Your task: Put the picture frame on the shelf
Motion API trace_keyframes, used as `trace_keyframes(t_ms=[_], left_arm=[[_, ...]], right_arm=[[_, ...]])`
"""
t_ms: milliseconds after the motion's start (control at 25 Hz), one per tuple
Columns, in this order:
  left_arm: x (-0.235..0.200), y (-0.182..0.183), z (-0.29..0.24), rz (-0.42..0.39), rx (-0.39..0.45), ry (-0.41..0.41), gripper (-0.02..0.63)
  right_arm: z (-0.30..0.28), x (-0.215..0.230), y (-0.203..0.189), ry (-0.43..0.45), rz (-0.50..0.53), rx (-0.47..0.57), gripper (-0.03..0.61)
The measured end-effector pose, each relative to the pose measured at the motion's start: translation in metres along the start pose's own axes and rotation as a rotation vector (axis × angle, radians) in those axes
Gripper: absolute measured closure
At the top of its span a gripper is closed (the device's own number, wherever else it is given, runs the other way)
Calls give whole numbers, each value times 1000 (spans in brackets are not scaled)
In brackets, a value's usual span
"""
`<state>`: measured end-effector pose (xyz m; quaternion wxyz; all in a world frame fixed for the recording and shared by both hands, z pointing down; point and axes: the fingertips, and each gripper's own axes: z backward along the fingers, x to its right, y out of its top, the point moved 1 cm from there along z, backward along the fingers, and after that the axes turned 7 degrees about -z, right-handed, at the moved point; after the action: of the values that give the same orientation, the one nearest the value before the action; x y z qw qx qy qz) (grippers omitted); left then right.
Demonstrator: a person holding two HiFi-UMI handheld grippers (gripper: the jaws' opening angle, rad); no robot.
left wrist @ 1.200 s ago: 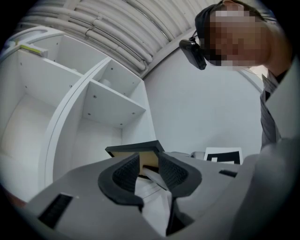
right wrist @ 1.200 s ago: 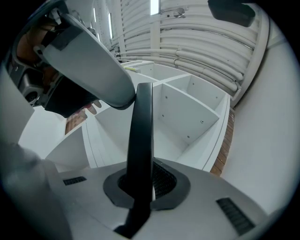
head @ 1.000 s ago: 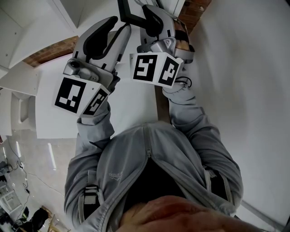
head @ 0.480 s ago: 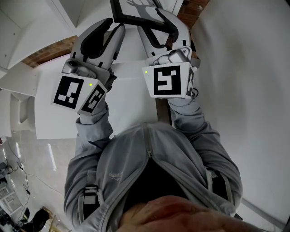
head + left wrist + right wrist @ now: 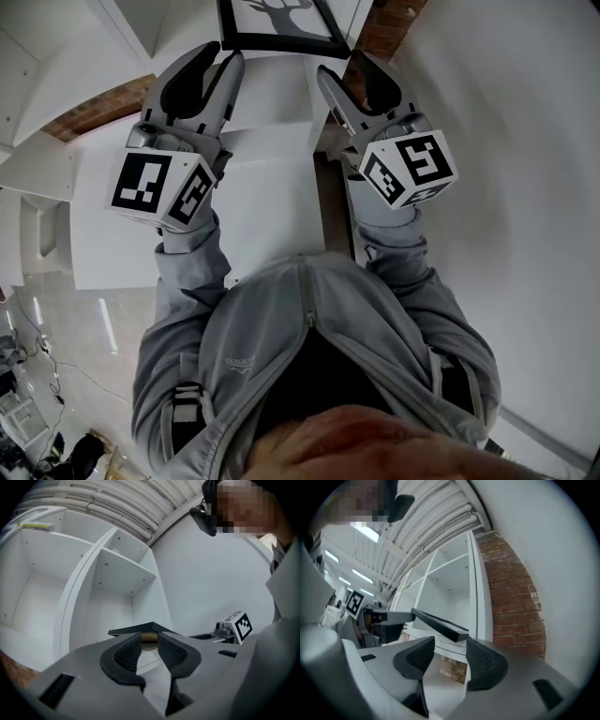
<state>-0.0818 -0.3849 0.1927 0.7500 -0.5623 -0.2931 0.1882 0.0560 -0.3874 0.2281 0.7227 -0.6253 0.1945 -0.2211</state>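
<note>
The black picture frame (image 5: 281,42) with a deer-antler print stands at the top of the head view, on the white shelf (image 5: 272,94). My left gripper (image 5: 218,56) sits just under the frame's lower left corner. In the left gripper view the frame's corner (image 5: 136,630) lies just past the fingertips, and the pads stand apart with white board showing between them. My right gripper (image 5: 345,67) is below the frame's right corner and its jaws are opening, with nothing between them. In the right gripper view the frame's edge (image 5: 440,623) lies beyond the tips of that gripper (image 5: 450,651).
White shelf compartments (image 5: 112,573) rise ahead and to the left. A red brick wall (image 5: 511,592) adjoins the shelf unit on the right, beside a plain white wall (image 5: 506,141). The person's grey jacket (image 5: 309,356) fills the lower part of the head view.
My right gripper has let go of the frame, opened wide and drawn back to the right. The frame has moved up and left in view. The left gripper has hardly moved.
</note>
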Motion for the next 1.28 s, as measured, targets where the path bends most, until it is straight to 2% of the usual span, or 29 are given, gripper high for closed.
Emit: trace_keyframes(t_ms=[80,240,360,440,600,800,1280], left_arm=[[-3,-3,-1,-18,-23,8,502],[-6,-10,-3,-73,-72,30,505],[-9,-14,-5,-114,-100,47,506],[-11,-15,-6,-137,-114,58,511],[-15,-22,-10,-169,-150,74,523],[-18,-34,-17,-178,-196,87,525],[-24,-40,-31,-244,-247,127,525]], right_arm=[[-3,0,2,51,-72,37,368],[-7,2,4,79,-105,97,393],[-8,5,8,59,-92,118,436],[-10,5,10,46,-65,120,442],[-14,5,8,25,-21,117,443],[-17,8,6,0,-26,116,443],[-31,16,8,-149,30,96,446]])
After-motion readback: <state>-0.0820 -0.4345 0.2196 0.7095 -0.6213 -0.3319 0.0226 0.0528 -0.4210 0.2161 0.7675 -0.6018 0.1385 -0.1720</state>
